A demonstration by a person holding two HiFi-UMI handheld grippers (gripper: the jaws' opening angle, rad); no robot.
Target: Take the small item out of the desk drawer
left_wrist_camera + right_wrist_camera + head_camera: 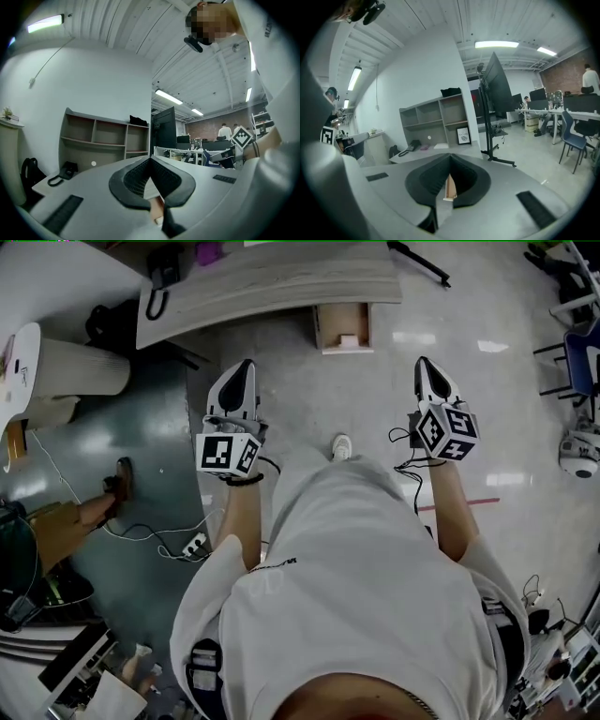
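One small item [349, 340] lies inside the open desk drawer [322, 329], pulled out from under the desk [272, 282]. Well apart from it, the left gripper [246, 369] and right gripper [424, 367] hover above the floor [356, 395], jaws pressed together, holding nothing.

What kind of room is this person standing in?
Probably an open-plan office: a desk with an open drawer and telephone, a shelf unit against the wall, and workstations with office chairs farther back.
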